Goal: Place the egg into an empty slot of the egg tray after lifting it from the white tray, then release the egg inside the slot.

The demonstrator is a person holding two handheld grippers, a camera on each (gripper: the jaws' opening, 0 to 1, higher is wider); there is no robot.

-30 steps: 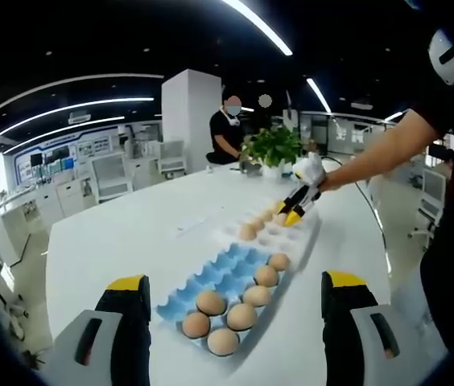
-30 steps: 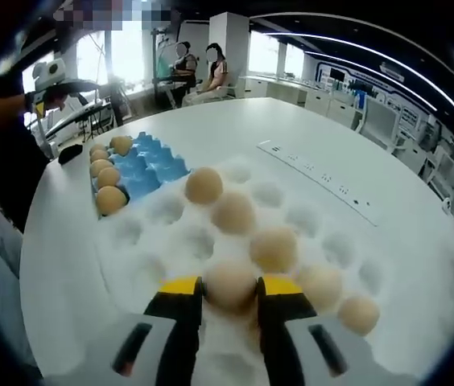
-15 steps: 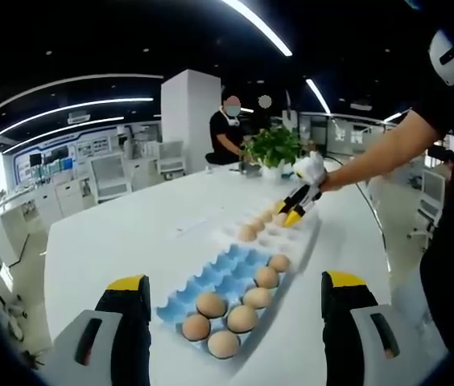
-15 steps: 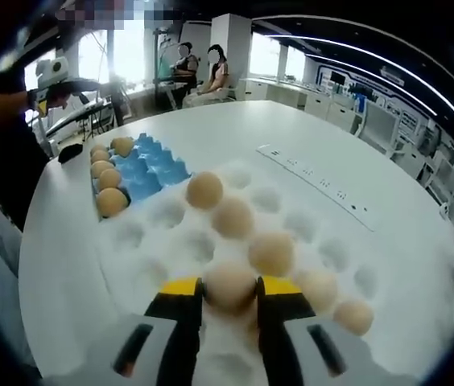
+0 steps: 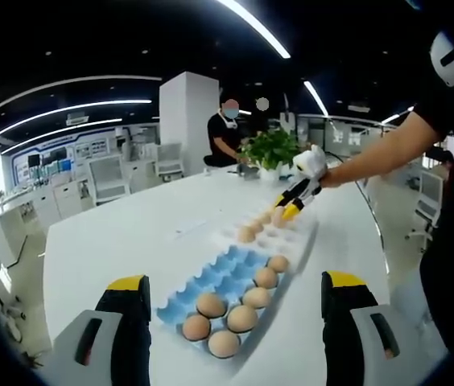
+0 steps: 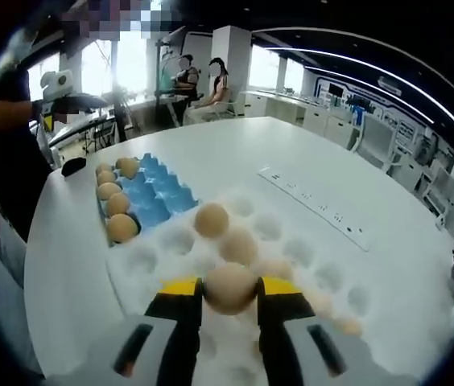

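Egg (image 6: 229, 287) clamped between right claw (image 6: 229, 296) jaws, low centre of right gripper view, held just above white tray (image 6: 163, 256), apparently clear of its cups. Blue egg tray (image 6: 156, 197) up and left of the claw in that frame, butted against the white tray's far-left edge. Five eggs along the blue tray's left edge; cups toward frame centre look empty, nearest empties just past the seam between trays. Judging from this: carry goes forward-left across the seam, then down into a blue cup, then jaws part. Egg's long axis hard to read from here; looks roughly round between the pads.

Left claw (image 5: 229, 293) jaws wide apart, holding nothing, bottom of left gripper view, hanging over the worktop (image 5: 130, 233) short of the blue tray's near end. Right claw also seen from there, upper right of centre, over the white tray. Left claw nearer the blue tray, but the egg rides in the right.
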